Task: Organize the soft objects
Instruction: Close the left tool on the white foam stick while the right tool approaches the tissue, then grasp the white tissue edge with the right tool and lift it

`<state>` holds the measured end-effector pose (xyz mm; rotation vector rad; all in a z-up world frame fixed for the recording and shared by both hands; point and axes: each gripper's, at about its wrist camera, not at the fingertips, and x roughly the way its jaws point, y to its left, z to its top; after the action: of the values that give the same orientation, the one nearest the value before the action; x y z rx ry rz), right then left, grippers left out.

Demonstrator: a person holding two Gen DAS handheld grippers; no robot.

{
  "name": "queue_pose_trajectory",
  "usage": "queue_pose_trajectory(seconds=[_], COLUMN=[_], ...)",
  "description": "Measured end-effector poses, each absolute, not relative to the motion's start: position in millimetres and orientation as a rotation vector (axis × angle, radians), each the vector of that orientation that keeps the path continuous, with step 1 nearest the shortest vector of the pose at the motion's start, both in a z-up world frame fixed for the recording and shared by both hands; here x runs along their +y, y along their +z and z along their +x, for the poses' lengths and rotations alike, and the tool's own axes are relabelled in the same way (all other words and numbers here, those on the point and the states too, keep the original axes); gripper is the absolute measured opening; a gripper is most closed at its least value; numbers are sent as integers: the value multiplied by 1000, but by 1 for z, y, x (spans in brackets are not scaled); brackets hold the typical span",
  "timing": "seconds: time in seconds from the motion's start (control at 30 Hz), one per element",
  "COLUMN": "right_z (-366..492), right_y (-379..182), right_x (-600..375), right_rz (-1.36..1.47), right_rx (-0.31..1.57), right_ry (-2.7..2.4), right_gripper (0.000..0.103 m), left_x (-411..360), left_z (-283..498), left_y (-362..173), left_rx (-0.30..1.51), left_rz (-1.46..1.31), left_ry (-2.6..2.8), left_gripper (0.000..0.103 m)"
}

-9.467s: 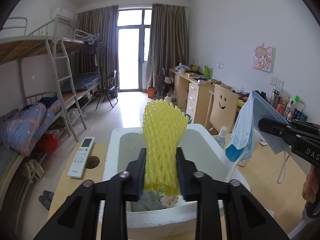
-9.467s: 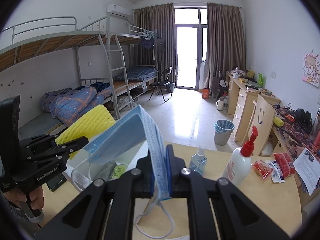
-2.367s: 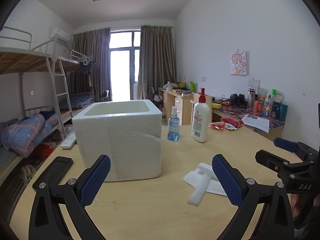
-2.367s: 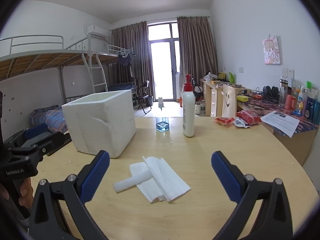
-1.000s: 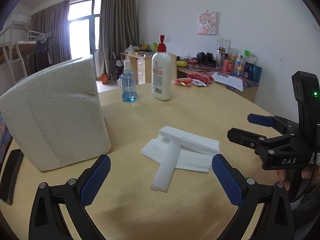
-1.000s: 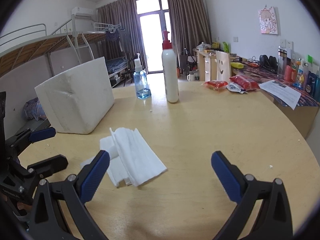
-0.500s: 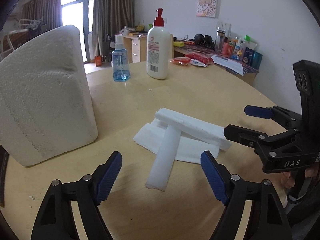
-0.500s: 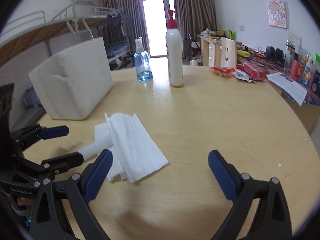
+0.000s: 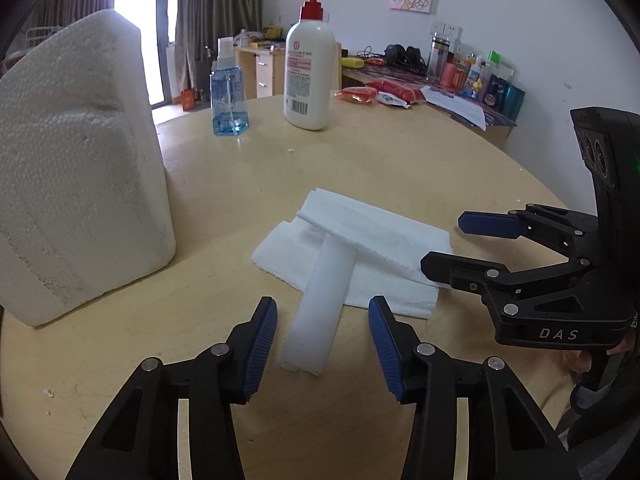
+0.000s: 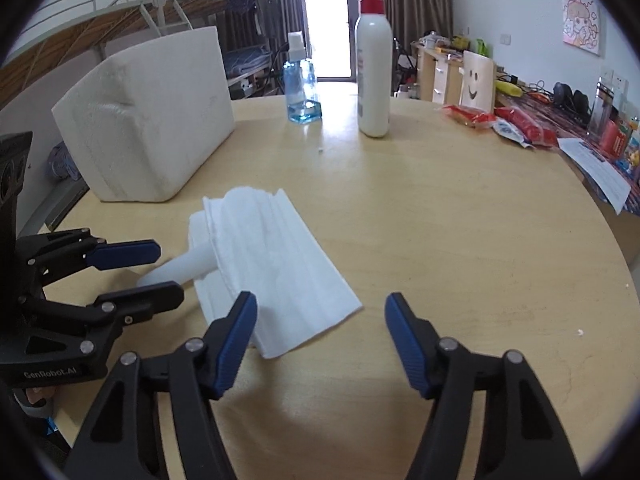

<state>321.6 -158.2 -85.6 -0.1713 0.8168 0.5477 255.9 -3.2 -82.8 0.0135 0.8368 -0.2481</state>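
A white foam roll (image 9: 320,304) lies on the round wooden table, its far end tucked under folded white sheets (image 9: 376,240). My left gripper (image 9: 322,340) straddles the roll's near end. Its jaws are closing, and the blue pads stand clear of the roll on both sides. My right gripper (image 10: 320,320) hovers over the near corner of the sheets (image 10: 272,264). Its jaws are closing too, with that corner between the pads and untouched. Each gripper shows in the other's view: the right gripper (image 9: 460,246) beside the sheets, the left gripper (image 10: 160,272) at the roll (image 10: 180,268).
A white styrofoam box (image 9: 76,176) stands to the left of the pile. Behind it are a blue spray bottle (image 9: 228,92) and a white pump bottle (image 9: 306,76). Red packets (image 9: 376,94) and papers lie toward the table's far right edge.
Both grippers have come closer to the white pile and tipped downward, and both pairs of jaws have narrowed. The yellow foam net and face mask held much earlier are gone from them.
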Motion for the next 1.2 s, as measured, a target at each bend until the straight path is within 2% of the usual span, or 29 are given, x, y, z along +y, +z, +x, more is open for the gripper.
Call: queue_pose_trajectory(seconds=[0.07,0.13,0.43,1.2], right_z=[321,322,324,322], right_y=[-85,-85,-87,-91], right_x=[-157,-156,-157,-123], right_rz=[-173,-175,-172,-298], right_rx=[816,820,835,864], right_ry=[542,538,528,559], right_gripper=[71,71,71,71], left_x=[-4,-4,-1,8], left_z=[257,259,259,246], left_y=[-83,-85,-86,-76], left_rx=[842,855,861,807], left_rz=[15,13,-8,-52], left_ry=[-245,-244,-242,-285], left_gripper=[48,39,18,17])
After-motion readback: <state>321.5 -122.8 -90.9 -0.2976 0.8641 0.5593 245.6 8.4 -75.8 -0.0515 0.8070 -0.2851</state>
